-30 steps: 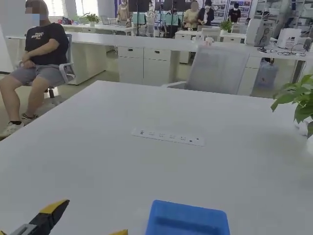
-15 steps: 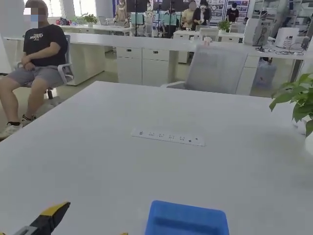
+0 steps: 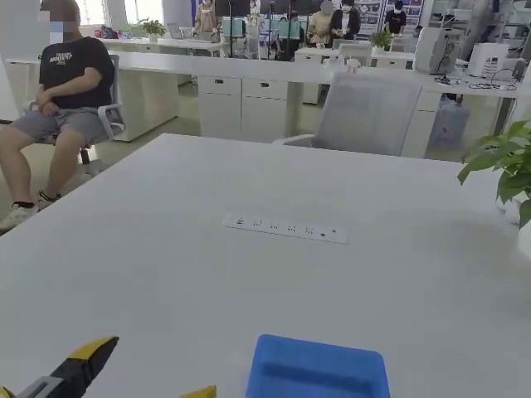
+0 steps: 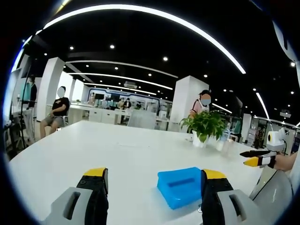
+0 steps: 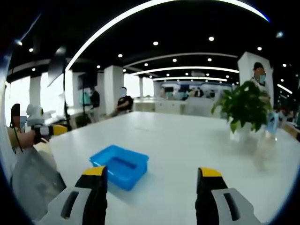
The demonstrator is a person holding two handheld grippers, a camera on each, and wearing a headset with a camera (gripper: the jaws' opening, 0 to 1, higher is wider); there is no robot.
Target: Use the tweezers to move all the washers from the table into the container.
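Head view: the task is judged to be at its very start. The blue container (image 3: 317, 369) is seen on the white worktop (image 3: 249, 282), just to the right of the yellow tips of the left tongs (image 3: 141, 380), which are cut by the bottom edge.

In the left gripper view the left tongs are held wide apart with nothing between them. The container is found ahead, nearer the right-hand jaw. In the right gripper view the right tongs (image 5: 152, 172) are likewise spread wide and empty, with the container ahead and nearer the left-hand jaw.

No tweezers are gripped by either pair, so taking them up is judged the first thing left to do. After that, every washer is to be carried across. Whether any washer lies in the container cannot be told, as its hollow is too small and dim.

A power strip (image 3: 286, 229) and a seated person (image 3: 70, 83), both well beyond the tongs, are given most plainly by the head view. Each pair of tongs is caught from the other's side in the gripper views. The right tongs are seen raised at the far right of the left gripper view, well apart from the container, and the left tongs appear at the left edge of the right gripper view. A potted plant (image 5: 243, 105) beyond the right-hand jaw of the right tongs is shown whole there, whereas its leaves alone are caught at the head view's edge.
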